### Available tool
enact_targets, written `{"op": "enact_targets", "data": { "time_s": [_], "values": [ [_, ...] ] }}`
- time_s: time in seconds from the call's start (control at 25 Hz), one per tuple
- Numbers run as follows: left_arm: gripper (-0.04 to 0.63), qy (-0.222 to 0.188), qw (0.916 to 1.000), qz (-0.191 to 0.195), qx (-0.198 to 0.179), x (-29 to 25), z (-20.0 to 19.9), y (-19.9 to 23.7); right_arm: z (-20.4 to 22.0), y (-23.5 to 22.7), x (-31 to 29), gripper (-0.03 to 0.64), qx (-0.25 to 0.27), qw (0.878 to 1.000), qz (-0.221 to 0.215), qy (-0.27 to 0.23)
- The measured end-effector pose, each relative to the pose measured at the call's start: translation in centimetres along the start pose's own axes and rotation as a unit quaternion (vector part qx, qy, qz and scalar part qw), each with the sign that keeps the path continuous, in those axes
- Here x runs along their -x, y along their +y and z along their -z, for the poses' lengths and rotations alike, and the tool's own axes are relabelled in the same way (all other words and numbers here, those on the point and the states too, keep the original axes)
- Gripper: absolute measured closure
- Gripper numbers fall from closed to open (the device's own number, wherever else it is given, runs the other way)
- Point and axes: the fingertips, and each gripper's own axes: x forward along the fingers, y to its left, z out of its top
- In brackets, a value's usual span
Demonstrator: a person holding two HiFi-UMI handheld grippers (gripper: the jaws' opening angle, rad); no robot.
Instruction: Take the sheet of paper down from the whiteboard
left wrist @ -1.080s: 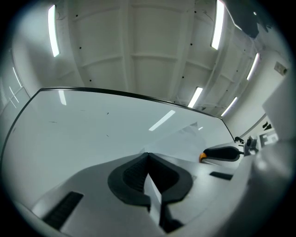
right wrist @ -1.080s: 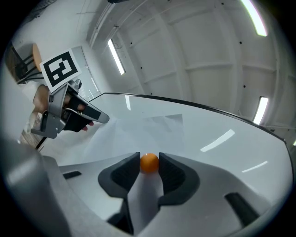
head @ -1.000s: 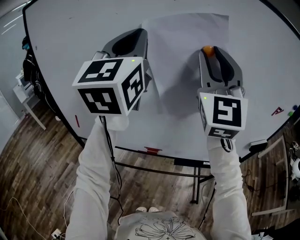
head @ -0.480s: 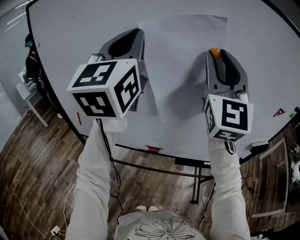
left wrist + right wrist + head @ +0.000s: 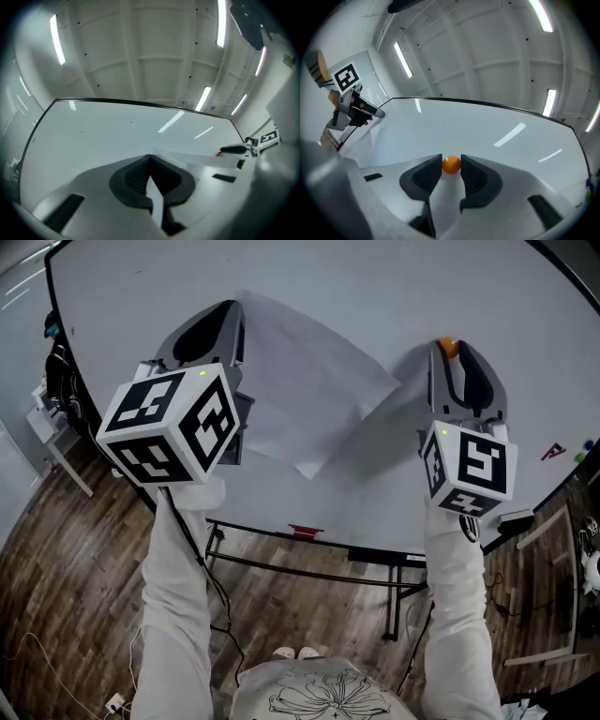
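A white sheet of paper (image 5: 300,399) hangs slanted in front of the whiteboard (image 5: 375,277), its right corner free. My left gripper (image 5: 225,313) is shut on the sheet's left edge; in the left gripper view a strip of paper (image 5: 157,201) runs out between the closed pads. To the right of the sheet, my right gripper (image 5: 450,351) is shut on a small orange round magnet (image 5: 450,346). In the right gripper view this magnet (image 5: 451,164) sits pinched between both pads (image 5: 429,173), close to the board's surface.
The board's tray carries a red item (image 5: 305,536), and a red mark (image 5: 554,461) sits near the board's right edge. The board's metal stand (image 5: 394,606) rises from a wooden floor. A small table (image 5: 47,432) stands at the far left.
The left gripper has pulled left and down with the paper, which has swung from flat and upright to slanted. The right gripper has carried the orange magnet right, off the sheet.
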Motion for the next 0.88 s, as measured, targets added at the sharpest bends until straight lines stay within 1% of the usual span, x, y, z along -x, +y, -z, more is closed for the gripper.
{"op": "enact_targets", "data": {
  "time_s": [0.16, 0.32, 0.68, 0.76, 0.88],
  "values": [
    [0.592, 0.004, 0.9999, -0.008, -0.005, 0.8, 0.2, 0.6, 1.2, -0.5, -0.2, 0.497, 0.001, 1.0, 0.003, 0.016],
    [0.592, 0.008, 0.9998, -0.008, -0.013, 1.4, 0.1, 0.8, 1.2, -0.4, -0.2, 0.495, -0.003, 1.0, 0.0, 0.017],
    [0.592, 0.019, 0.9996, -0.005, -0.021, 2.2, 0.8, -0.1, -0.8, 0.4, 2.2, 0.488, -0.024, 1.0, -0.009, -0.013],
    [0.592, 0.022, 0.9995, -0.002, -0.021, 2.6, 1.1, -0.5, -1.5, 0.5, 3.0, 0.498, -0.036, 0.999, -0.008, -0.019],
    [0.592, 0.024, 0.9994, -0.003, -0.024, 3.4, 1.5, -1.2, -1.9, 0.5, 4.3, 0.545, -0.059, 0.998, 0.0, -0.022]
  ]
}}
